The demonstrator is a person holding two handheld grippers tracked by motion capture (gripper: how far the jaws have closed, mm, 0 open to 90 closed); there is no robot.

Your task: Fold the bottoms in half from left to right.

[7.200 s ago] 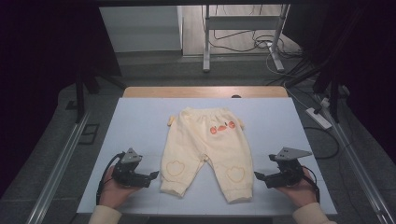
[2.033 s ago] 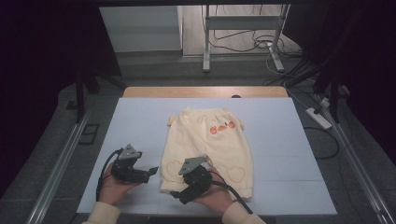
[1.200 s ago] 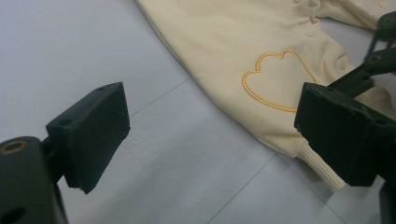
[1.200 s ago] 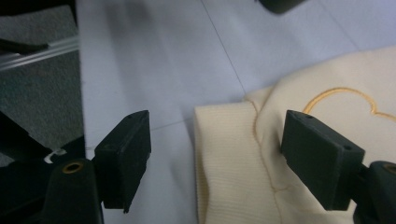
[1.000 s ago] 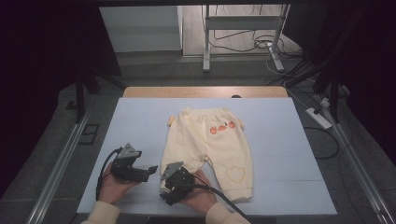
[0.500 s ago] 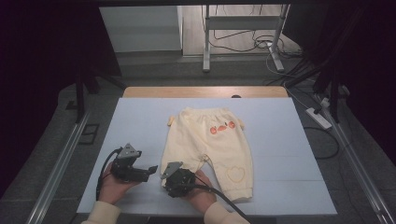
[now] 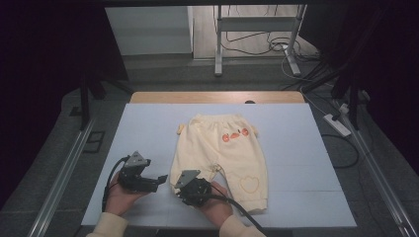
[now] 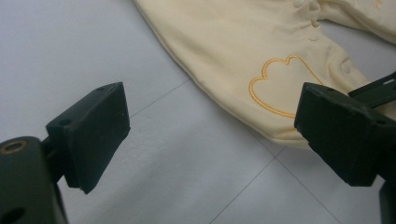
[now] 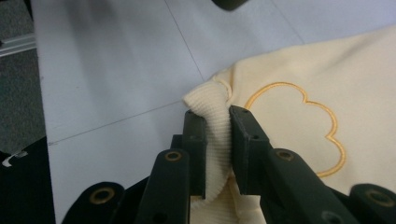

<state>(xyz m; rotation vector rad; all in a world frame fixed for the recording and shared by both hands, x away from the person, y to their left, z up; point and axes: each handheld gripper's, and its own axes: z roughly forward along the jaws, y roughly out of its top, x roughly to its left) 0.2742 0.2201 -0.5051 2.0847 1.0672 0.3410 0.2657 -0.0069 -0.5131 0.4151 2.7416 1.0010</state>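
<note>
Overhead, noted: pale yellow baby trousers (image 7: 225, 155) spread flat on the white table (image 7: 148, 123), waistband far, legs toward the person, with the left gripper (image 7: 157, 178) just beside the near-left leg and the right gripper (image 7: 184, 190) at that leg's hem, grip itself too small to judge from up there. Closer, from the right gripper view: jaws, having just been closing, pinched on the ribbed cuff (image 9: 212, 135) beside an embroidered heart outline (image 9: 299, 126). From the left gripper view: jaws standing wide apart over bare table, nothing between them, trouser leg lying beyond.
</note>
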